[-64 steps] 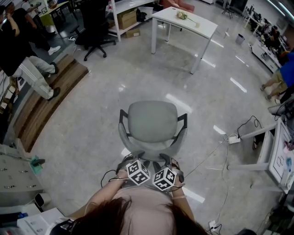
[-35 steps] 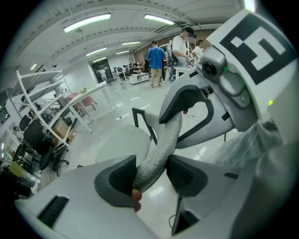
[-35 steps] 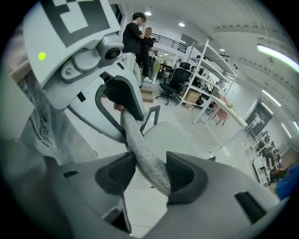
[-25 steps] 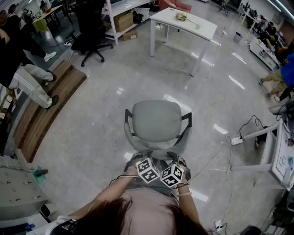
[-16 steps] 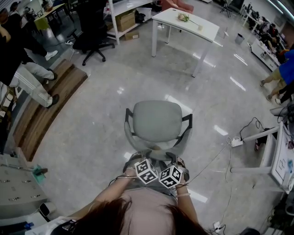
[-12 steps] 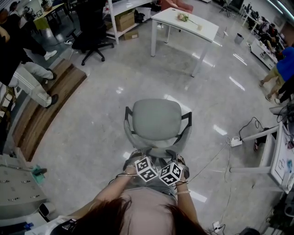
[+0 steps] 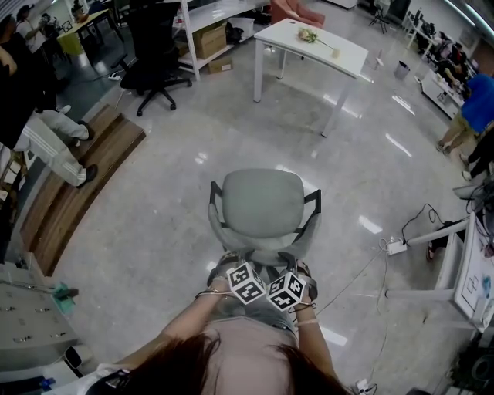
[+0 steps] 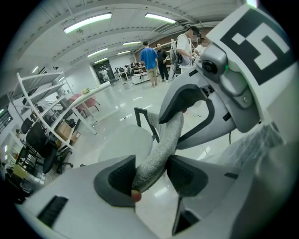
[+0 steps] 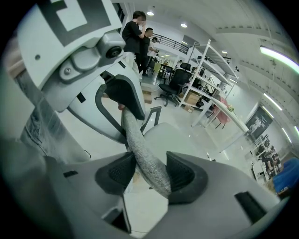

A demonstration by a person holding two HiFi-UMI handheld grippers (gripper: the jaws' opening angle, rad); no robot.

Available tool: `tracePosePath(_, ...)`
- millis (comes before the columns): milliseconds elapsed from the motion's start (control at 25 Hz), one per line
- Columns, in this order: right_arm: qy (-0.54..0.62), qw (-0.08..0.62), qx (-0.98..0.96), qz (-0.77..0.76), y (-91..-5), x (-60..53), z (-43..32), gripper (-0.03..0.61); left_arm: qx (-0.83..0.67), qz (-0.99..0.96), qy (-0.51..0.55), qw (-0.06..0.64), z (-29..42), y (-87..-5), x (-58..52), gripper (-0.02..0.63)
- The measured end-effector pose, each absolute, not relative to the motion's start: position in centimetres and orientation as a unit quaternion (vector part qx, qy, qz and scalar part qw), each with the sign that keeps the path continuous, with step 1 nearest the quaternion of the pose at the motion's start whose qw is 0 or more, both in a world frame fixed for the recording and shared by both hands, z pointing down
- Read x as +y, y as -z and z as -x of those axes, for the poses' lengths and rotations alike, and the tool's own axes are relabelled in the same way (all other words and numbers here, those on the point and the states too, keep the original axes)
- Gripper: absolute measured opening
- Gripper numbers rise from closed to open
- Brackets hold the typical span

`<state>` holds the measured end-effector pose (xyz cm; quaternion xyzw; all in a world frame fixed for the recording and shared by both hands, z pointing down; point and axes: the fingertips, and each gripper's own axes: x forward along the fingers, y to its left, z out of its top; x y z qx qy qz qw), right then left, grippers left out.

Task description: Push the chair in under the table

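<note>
Glossy grey floor (image 7: pixel 154 224), white shelving (image 7: pixel 207 12), black office chair (image 7: pixel 154 48), wooden platform (image 7: pixel 77 177) at left

We see the chair (image 7: pixel 262 204), grey-seated with black armrests and a grey fabric-covered backrest. It stands upright on the floor near us, its seat facing the far side, with the backrest's top edge clamped in the left gripper (image 8: pixel 152 175) and the right gripper (image 9: pixel 145 175). The table (image 7: pixel 343 55), white with a rectangular top and white legs, stands far off and slightly right, well apart from the chair.
</note>
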<state>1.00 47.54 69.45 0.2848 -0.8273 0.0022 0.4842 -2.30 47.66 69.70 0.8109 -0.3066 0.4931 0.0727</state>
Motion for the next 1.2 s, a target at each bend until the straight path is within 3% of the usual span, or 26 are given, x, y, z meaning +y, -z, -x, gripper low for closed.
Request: tracePosePath(1200, 0.021, 0.489, -0.824, -0.286, -69.6, 34.9, 1.2, 0.212, -0.306, -0.807, -0.501, 0.066, 4.5, -70.0, 34.7, 0.221)
